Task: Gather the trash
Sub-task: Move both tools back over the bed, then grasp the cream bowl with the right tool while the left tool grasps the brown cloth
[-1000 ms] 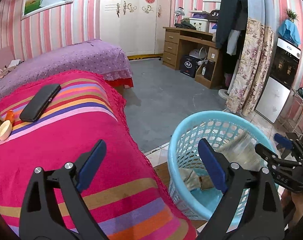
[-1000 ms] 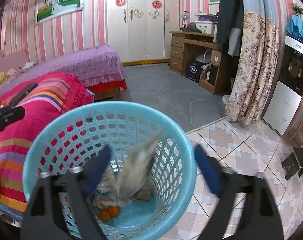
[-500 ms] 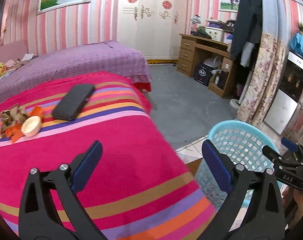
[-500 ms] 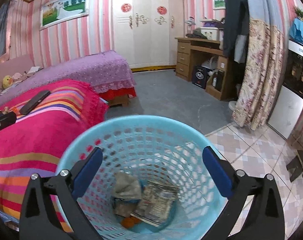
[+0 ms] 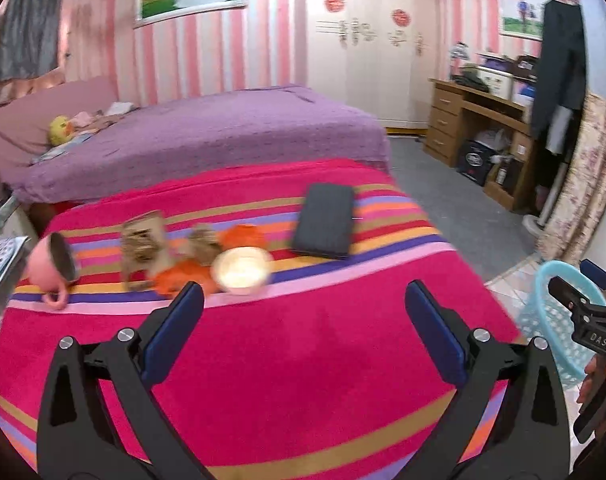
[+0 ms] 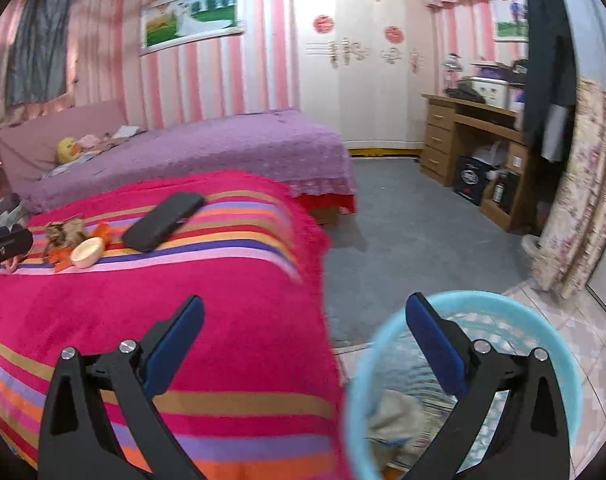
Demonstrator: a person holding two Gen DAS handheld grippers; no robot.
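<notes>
pink striped blanket (image 5: 303,380), light-blue basket (image 6: 559,360)

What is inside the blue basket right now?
In the blue basket, crumpled pale wrappers lie at the bottom. The right claw finger and the near rim cover the rest of its floor.

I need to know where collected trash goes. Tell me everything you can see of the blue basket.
The blue basket is a round, light blue plastic bin with a smooth rim and lattice walls. It stands upright on the tiled floor beside the striped blanket. Crumpled wrappers already lie at its bottom. The open right claw hangs above it, one finger over the rim, touching nothing.
</notes>
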